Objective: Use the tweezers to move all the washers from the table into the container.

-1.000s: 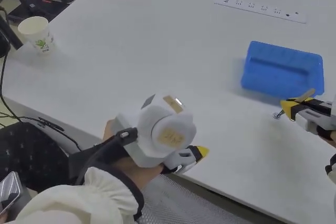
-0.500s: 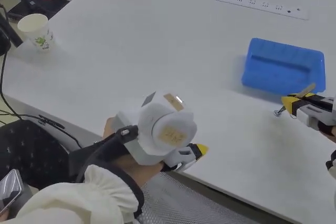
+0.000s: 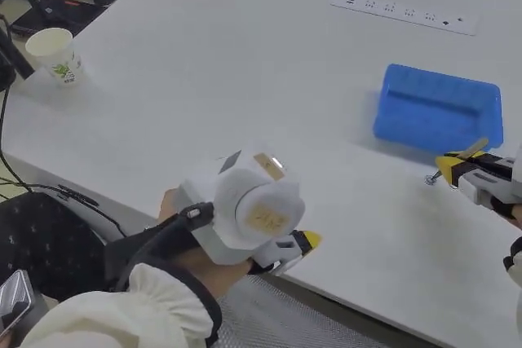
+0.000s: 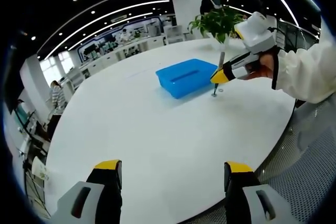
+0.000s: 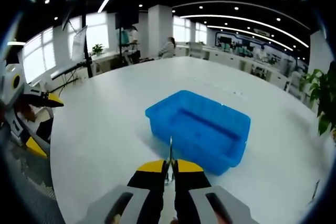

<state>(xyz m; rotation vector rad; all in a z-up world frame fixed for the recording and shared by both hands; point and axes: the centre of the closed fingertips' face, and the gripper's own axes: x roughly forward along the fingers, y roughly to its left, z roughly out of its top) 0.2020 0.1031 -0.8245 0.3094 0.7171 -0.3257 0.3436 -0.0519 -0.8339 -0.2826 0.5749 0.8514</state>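
Observation:
The blue container (image 3: 439, 109) stands on the white table at the right, also seen as the blue container (image 4: 186, 76) and the blue container (image 5: 202, 129). My right gripper (image 3: 453, 169) is shut on thin metal tweezers (image 5: 170, 150) just in front of it. The tweezers' tip touches the table at a small washer (image 3: 430, 178); I cannot tell whether the tip grips it. From the left gripper view the right gripper (image 4: 231, 72) hovers over that washer (image 4: 214, 94). My left gripper (image 3: 306, 242) rests open and holding nothing near the table's front edge, its jaws wide apart around my left gripper (image 4: 173, 169).
A white power strip (image 3: 404, 15) lies at the back of the table. A paper cup (image 3: 54, 53) stands at the far left corner. Cables and a dark chair sit below the table's left edge. A potted plant (image 4: 218, 22) stands behind the container.

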